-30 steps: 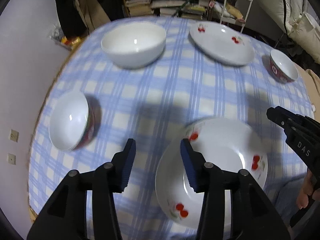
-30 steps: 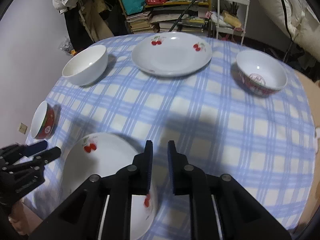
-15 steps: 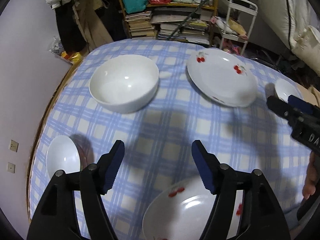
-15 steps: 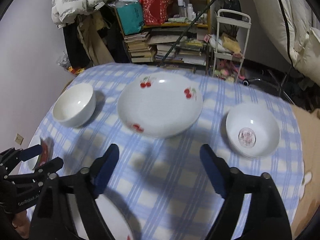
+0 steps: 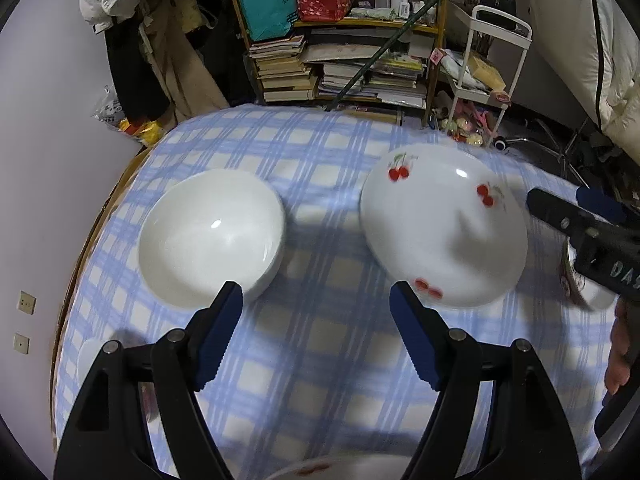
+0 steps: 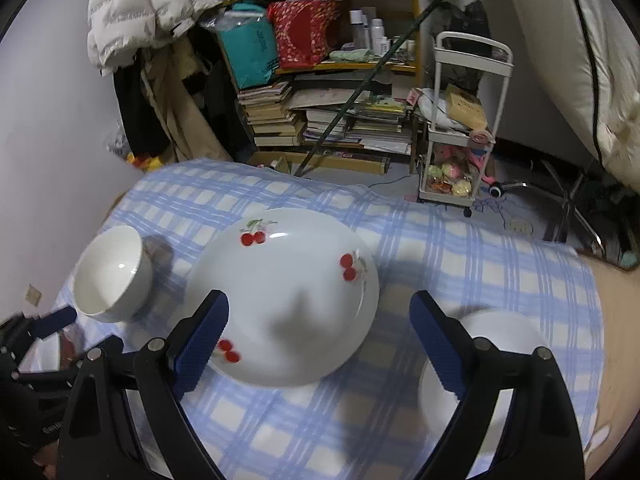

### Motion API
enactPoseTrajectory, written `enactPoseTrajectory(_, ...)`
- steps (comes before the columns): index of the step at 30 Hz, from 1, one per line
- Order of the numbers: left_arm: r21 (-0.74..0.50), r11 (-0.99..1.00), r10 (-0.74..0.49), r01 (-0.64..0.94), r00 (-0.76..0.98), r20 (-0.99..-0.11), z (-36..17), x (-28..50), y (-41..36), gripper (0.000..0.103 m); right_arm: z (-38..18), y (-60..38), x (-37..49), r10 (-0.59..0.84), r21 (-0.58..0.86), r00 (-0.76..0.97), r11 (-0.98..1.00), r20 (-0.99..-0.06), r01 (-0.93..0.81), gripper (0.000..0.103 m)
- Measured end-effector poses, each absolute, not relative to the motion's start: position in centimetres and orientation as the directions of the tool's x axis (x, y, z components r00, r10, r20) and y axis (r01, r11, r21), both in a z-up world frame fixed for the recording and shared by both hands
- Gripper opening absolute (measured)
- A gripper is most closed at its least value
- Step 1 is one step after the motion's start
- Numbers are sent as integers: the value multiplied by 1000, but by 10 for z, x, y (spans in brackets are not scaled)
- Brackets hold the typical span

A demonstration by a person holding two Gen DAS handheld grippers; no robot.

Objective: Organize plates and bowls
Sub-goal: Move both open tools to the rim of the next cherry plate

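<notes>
Both wrist views look down across the table [image 5: 320, 360], sharing the cherry plate [image 6: 288, 300].

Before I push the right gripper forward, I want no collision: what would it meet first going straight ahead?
Most likely the cherry plate, which lies directly between and beyond the open right gripper. Depth is unclear, so it could pass just above the rim.

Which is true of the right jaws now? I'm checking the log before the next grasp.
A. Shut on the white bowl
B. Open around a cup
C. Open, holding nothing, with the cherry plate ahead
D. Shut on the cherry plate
C: the right gripper has its jaws spread wide with nothing between them, and the cherry plate lies on the checked tablecloth just ahead.
</notes>
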State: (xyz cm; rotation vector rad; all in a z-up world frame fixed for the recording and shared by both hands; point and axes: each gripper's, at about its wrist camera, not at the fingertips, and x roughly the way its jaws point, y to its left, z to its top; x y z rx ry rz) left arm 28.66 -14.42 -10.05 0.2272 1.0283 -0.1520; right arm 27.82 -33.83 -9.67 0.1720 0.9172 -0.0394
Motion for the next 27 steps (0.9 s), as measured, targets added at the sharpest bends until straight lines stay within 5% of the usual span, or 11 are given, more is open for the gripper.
enactPoseTrajectory(16, 123, 951, -12, 284, 431, -902, -137, 346, -187, 75, -141, -360, 321, 63, 123, 523, 989, -850, 81, 93)
enactPoseTrajectory(25, 85, 941, -37, 326, 352, -935, -157, 367, -197, 74, -165, -366, 331, 89, 150, 453, 984, -887, 101, 68)
enactPoseTrajectory(27, 55, 935, -67, 349, 327, -943, -159, 368, -198, 60, -169, -365, 332, 93, 150, 438, 984, -894, 98, 59)
